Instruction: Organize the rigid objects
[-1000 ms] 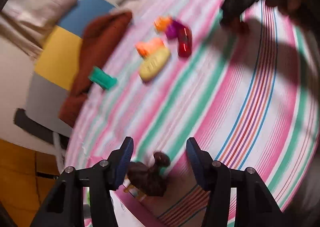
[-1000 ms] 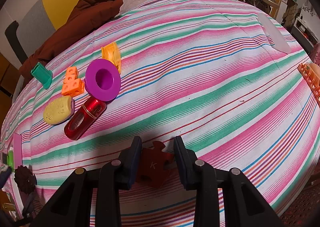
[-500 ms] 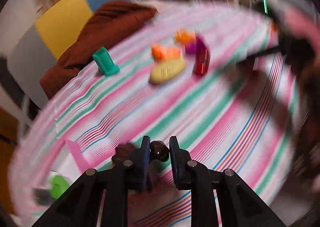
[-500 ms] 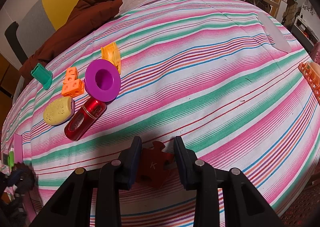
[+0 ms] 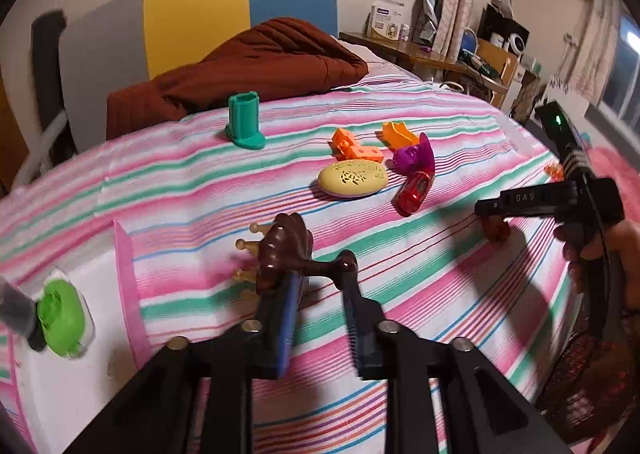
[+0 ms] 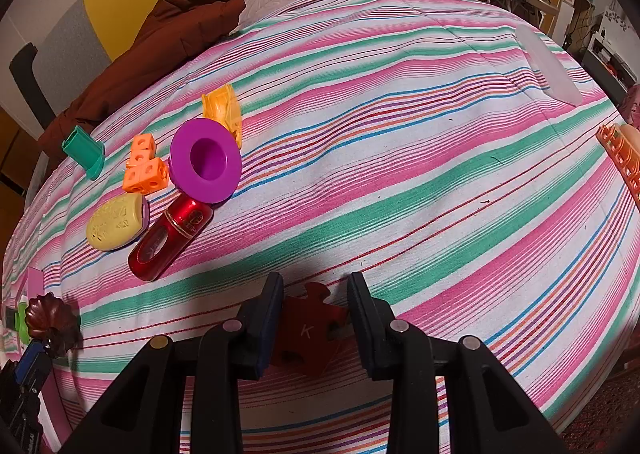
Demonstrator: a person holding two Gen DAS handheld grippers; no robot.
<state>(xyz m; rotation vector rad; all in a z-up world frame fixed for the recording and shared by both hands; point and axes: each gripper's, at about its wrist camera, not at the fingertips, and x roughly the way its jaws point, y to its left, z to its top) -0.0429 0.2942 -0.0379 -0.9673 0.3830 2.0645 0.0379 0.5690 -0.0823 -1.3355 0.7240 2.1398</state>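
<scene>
In the left wrist view, a green round toy (image 5: pixel 60 316) sits at the lower left edge on the striped bed (image 5: pixel 460 266). A teal stand (image 5: pixel 245 120) is upright at upper centre-left. Low in the middle, the left claw (image 5: pixel 320 296) has just been opening; a brown turkey figure (image 5: pixel 286 250) lies at its left pad, its neck crossing between the jaws, unpinched. Rightward lie a yellow oval case (image 5: pixel 353 179) and a red bottle (image 5: pixel 416 189). In the right wrist view, bottom centre, the right claw (image 6: pixel 316 314) clenches a red puzzle piece (image 6: pixel 308 330).
</scene>
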